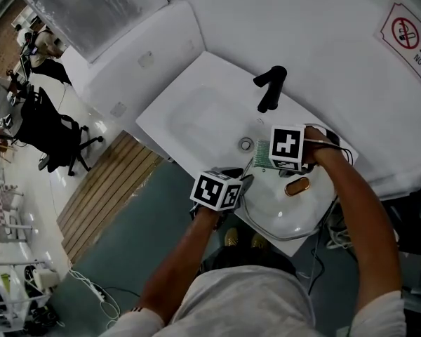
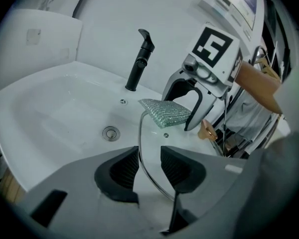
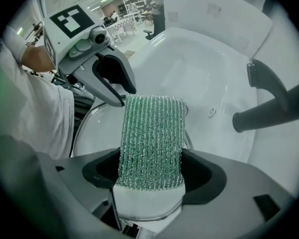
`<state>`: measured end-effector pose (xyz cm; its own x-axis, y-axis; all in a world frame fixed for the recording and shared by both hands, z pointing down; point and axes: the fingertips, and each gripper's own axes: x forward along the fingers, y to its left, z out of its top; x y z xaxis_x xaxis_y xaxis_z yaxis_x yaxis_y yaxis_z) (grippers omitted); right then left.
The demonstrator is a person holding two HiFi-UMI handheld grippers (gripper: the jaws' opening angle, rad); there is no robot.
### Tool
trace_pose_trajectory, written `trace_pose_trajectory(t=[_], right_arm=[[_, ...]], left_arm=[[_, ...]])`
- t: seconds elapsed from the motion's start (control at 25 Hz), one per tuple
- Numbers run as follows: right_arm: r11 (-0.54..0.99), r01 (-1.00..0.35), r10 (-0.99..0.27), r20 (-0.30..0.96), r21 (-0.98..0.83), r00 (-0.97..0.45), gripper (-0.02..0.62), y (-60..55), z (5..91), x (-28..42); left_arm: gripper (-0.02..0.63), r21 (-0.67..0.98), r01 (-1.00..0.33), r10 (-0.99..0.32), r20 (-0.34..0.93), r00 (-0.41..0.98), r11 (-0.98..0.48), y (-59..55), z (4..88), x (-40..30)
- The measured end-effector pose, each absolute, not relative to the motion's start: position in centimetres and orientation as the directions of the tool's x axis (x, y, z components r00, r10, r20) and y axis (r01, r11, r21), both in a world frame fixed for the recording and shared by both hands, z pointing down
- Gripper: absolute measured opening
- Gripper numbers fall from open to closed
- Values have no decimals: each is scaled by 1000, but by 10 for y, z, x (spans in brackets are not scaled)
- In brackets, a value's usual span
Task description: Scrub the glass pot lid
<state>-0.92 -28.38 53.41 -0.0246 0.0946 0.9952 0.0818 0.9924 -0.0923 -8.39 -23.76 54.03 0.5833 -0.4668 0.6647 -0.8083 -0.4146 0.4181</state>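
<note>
Right gripper view: sponge (image 3: pixel 152 133) is pinched in right gripper (image 3: pixel 150 172) jaws for scrubbing; glass pot lid (image 1: pixel 275 206) rim is straddled, ungripped, by left gripper (image 2: pixel 149 166) spread jaws.

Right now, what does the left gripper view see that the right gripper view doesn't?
Only the left gripper view shows the round metal drain and a coppery handle. Only the right gripper view shows the big room with desks behind. Both show the green sparkly scrubbing pad in the right gripper, the left gripper open around the rim of the glass pot lid, the black tap and the white sink.
</note>
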Motion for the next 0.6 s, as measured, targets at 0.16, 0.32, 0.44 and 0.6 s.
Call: trace_pose_trajectory(t=[0.16, 0.32, 0.44, 0.6], right_arm=[[993, -38, 108, 990, -112, -92, 348, -289, 533, 3], [974, -186, 102, 980, -133, -171, 348, -297, 530, 23], [937, -310, 91, 969, -162, -230, 348, -301, 527, 40], [864, -470, 48, 958, -182, -283, 348, -310, 528, 65]], left_arm=[[146, 415, -809, -467, 666, 581, -415, -236, 541, -84], [146, 410, -812, -471, 666, 578, -416, -236, 541, -85], [146, 407, -812, -473, 666, 577, -418, -236, 540, -85], [146, 402, -816, -475, 669, 571, -415, -235, 541, -85]])
